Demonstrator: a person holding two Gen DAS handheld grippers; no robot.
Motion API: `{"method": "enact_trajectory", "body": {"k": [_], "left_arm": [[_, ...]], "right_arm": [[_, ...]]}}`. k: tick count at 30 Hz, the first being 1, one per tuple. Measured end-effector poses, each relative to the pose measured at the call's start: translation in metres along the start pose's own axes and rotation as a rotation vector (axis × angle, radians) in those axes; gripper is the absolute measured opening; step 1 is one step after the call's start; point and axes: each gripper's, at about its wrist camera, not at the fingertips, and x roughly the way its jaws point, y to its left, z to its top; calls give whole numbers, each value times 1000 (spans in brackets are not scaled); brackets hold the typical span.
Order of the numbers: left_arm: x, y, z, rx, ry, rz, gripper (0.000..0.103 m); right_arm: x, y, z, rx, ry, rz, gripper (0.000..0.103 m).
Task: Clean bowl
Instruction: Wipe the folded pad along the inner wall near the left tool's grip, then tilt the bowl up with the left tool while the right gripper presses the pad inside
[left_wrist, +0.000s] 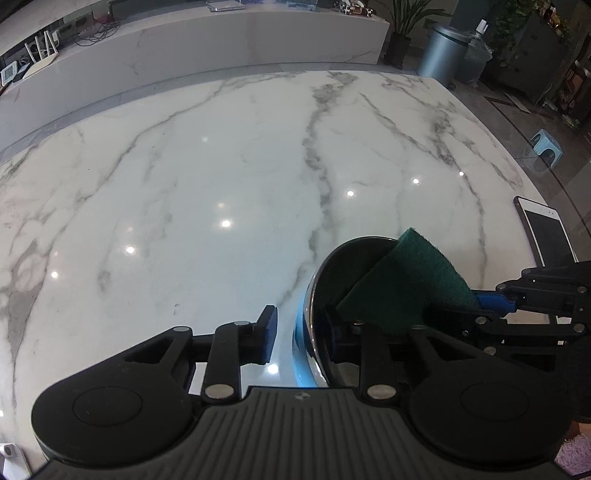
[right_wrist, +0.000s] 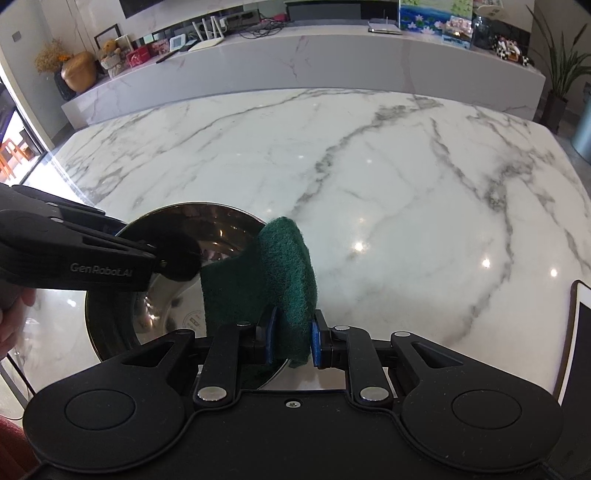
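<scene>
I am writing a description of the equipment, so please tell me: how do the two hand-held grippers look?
Both the left gripper and the right gripper are matte black plastic, with two round discs at the base, ribbed housing between them, silver pivot pins on the linkage bars, and blue pads on the fingers. The left one carries white "GenRobot.AI" lettering on its side.

Both looking from close above the desk, facing forward along each tongs; sharing the bowl and desk.
</scene>
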Motion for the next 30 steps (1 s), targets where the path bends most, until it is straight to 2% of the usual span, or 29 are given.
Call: {"method": "enact_trajectory", "body": {"k": [4,6,7,10,13,18,23,30], "left_arm": [[3,4,3,-42,5,-23,25],[4,9,2,-86,9,-54,18],[4,11,2,-100,8,-65,18],[0,9,1,-92,-9,-55,16],[-8,3,1,-64,-66,-3,15],[-22,-15,-2,67,-190,165,13],[-26,-21,-12,120,-232,206,13],[-27,-28,-16,137,-252,233,14]], "right_arm": [[1,-1,-1,4,-2,-6,16],[1,-2,0,8,-9,-3,16],[0,-1,0,7,-12,-5,16],[0,-1,3,12,-25,-9,17],[1,-2,8,22,-41,-8,17],[3,0,19,26,-65,-1,16],[8,-1,20,54,-35,24,16],[8,-10,10,155,34,82,17]]}}
